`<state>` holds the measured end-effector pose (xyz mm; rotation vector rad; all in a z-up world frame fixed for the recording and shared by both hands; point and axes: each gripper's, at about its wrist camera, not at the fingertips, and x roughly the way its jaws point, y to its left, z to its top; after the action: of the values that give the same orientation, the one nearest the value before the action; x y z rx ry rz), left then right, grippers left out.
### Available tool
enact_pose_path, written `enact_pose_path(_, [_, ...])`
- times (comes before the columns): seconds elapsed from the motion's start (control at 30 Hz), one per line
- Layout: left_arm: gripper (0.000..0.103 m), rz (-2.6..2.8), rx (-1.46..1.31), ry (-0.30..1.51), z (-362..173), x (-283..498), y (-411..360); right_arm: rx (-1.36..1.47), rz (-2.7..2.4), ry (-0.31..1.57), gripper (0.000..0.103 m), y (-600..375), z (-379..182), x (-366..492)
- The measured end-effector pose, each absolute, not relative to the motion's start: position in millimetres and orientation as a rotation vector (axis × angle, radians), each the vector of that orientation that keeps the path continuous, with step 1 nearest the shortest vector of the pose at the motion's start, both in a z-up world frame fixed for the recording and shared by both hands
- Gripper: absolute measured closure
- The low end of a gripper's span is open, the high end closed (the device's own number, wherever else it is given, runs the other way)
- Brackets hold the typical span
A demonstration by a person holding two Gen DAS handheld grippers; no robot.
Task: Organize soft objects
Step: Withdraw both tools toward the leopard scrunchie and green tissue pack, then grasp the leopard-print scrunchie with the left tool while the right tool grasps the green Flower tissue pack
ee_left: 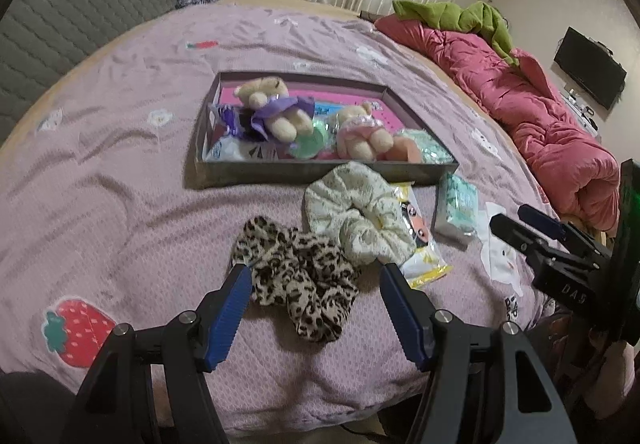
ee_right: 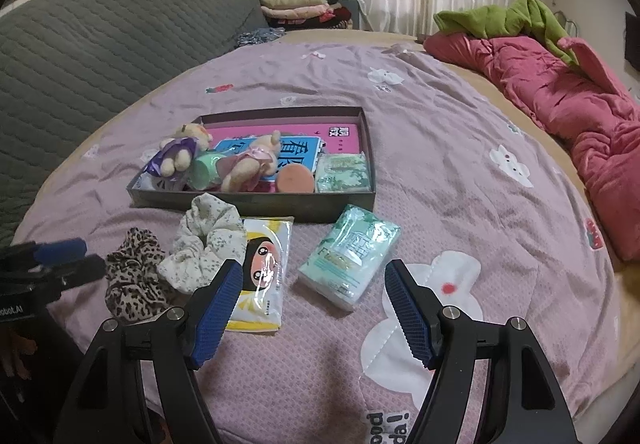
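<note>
left gripper (ee_left: 316,284) was spread wide, empty; best dropped squarely over the leopard scrunchie (ee_left: 298,284) before clamping, tray (ee_left: 320,175) at twelve o'clock.

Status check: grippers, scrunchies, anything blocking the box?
Both hand-held grippers open, empty: left, right. Leopard scrunchie ahead of left. Box path unobstructed.

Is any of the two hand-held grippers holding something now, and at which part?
Nothing is held. The left hand-held gripper stands open over the leopard scrunchie, not pressing it. The right hand-held gripper is open and empty.
</note>
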<state>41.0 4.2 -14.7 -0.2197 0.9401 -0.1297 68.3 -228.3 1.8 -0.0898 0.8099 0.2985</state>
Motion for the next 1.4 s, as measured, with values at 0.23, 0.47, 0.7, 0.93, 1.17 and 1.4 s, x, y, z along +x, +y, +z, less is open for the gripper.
enact_pose_path(0.23, [0.037,-0.137,-0.223,0.997,-29.6,43.7,1.8,-0.080,0.300,0.825,0.028,-229.0,-3.1,71.6])
enact_pose_path(0.47, [0.037,-0.132,-0.203,1.041,-45.9,49.4,-4.3,-0.069,0.294,0.854,0.028,-228.5,-11.4,77.7])
enact_pose_path(0.7, [0.037,-0.102,-0.185,1.061,-61.8,61.3,-2.7,-0.019,0.257,0.897,0.028,-234.9,-24.2,91.3])
enact_pose_path(0.93, [0.037,-0.085,-0.184,1.061,-70.7,69.7,-1.7,0.001,0.211,0.936,0.028,-233.5,-42.9,112.5])
enact_pose_path(1.17, [0.037,-0.080,-0.191,1.058,-74.1,76.2,-0.6,0.077,0.182,0.955,0.028,-235.9,-54.8,131.2])
enact_pose_path(1.4, [0.037,-0.075,-0.184,1.048,-76.4,78.0,-1.7,0.080,0.130,1.000,0.026,-234.9,-72.3,152.5])
